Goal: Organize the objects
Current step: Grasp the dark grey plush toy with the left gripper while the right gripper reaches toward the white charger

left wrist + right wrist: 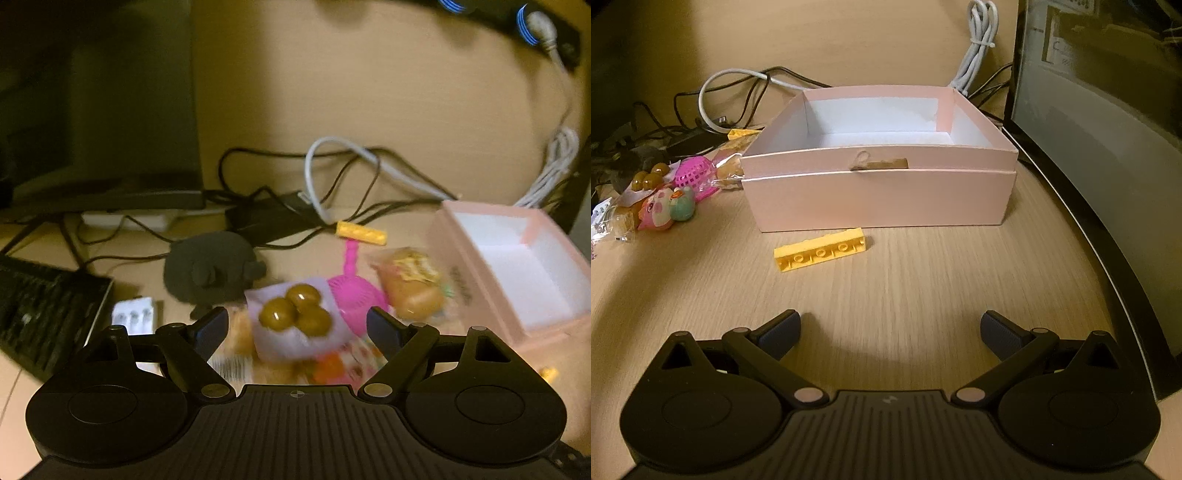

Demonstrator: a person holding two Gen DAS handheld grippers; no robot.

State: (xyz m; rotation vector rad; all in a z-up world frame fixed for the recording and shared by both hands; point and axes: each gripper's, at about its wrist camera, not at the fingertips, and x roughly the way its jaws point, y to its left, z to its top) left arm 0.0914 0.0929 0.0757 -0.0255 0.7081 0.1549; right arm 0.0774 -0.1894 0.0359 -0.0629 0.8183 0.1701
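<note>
1. Far left, a dark grey plush toy [212, 271] sits by tangled black cables [295, 173]; neither needs touching.
2. The left gripper [297, 325] hangs spread over the packet of 3 brown glossy balls [295, 314], holding nothing; I judge it should centre on that packet alone, as the pink plastic strainer [352, 295] lies just beside it.
3. The yellow studded building brick [820, 253] lies near the pink cardboard box [879, 195], just in front.
4. The right gripper [890, 334] is spread wide and empty; pinching the brick across its narrow width looks safest.
5. The box interior is bare, so drop low.
</note>
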